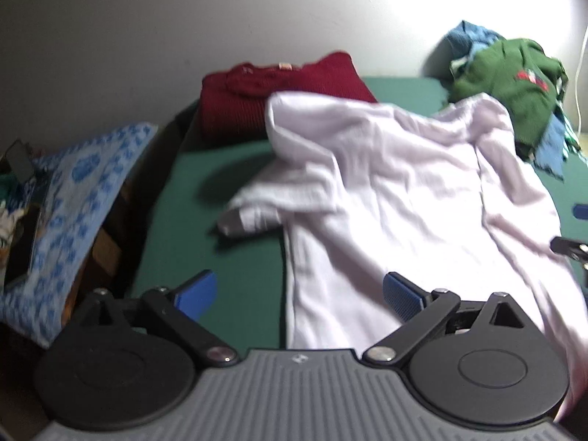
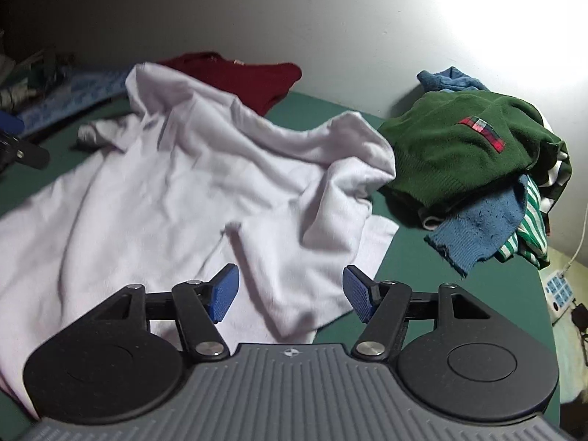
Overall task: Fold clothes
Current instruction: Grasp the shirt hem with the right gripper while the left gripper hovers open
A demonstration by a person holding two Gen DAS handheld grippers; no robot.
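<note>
A white shirt (image 1: 397,191) lies rumpled on the green table (image 1: 228,279), collar end far from me; it also shows in the right wrist view (image 2: 176,191). My left gripper (image 1: 299,294) is open and empty over the shirt's near left edge. My right gripper (image 2: 290,294) is open and empty over the shirt's near right sleeve. A folded dark red sweater (image 1: 272,95) lies at the back. Each gripper's fingers show at the edge of the other's view, the right gripper (image 1: 573,231) and the left gripper (image 2: 18,143).
A heap of unfolded clothes with a green sweater (image 2: 463,147) on top and a blue garment (image 2: 481,235) under it sits at the back right. A blue patterned cloth (image 1: 73,198) lies beside the table on the left. A white power strip (image 2: 558,290) is at far right.
</note>
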